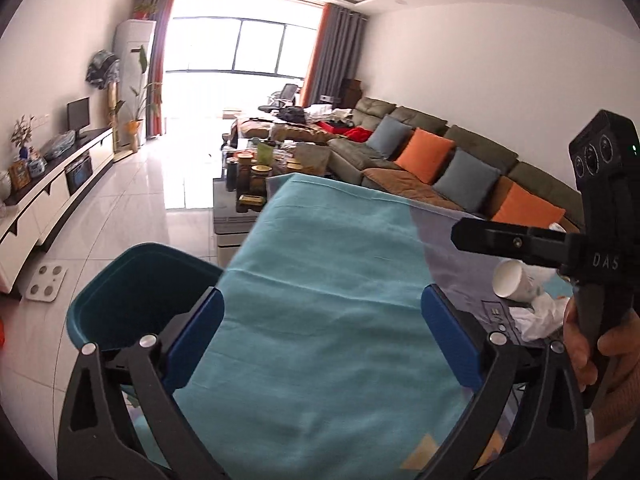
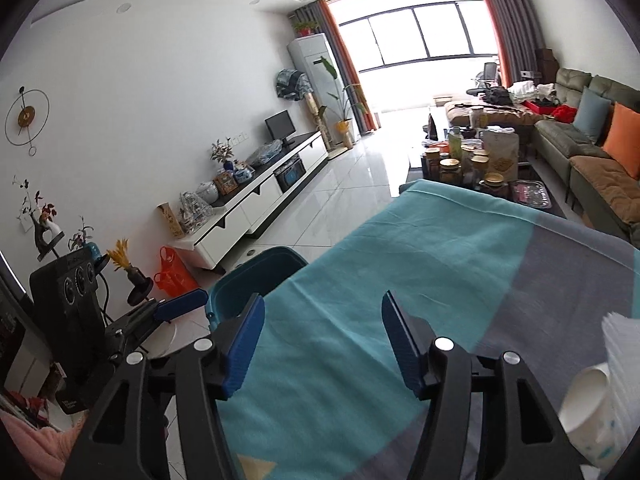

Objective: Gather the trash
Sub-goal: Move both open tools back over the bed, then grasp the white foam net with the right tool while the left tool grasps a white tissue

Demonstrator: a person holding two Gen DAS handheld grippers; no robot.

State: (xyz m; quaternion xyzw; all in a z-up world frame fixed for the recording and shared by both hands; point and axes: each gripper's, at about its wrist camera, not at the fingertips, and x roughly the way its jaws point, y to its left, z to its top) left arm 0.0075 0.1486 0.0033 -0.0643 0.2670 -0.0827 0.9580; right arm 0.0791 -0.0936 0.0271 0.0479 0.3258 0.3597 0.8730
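Note:
A table under a teal and grey cloth [image 1: 320, 264] fills the foreground. At its right end lie a tipped white paper cup [image 1: 516, 280] and crumpled white tissue [image 1: 540, 320]. A teal bin [image 1: 132, 292] stands on the floor by the table's left edge. My left gripper [image 1: 324, 336] hangs open over the cloth with nothing between its blue pads. In the right wrist view my right gripper [image 2: 324, 348] is also open and empty above the cloth [image 2: 400, 248]. The cup [image 2: 588, 412] and tissue [image 2: 624, 360] lie to its lower right, and the bin [image 2: 256, 276] sits ahead on the left.
A hand [image 1: 600, 356] holds the right gripper's handle. A coffee table crowded with jars [image 2: 468, 168] stands beyond the cloth, and a long sofa [image 1: 460, 160] lines the right wall. A white TV cabinet [image 2: 256, 204], an orange bag [image 2: 172, 272] and a floor scale [image 1: 46, 282] are on the left.

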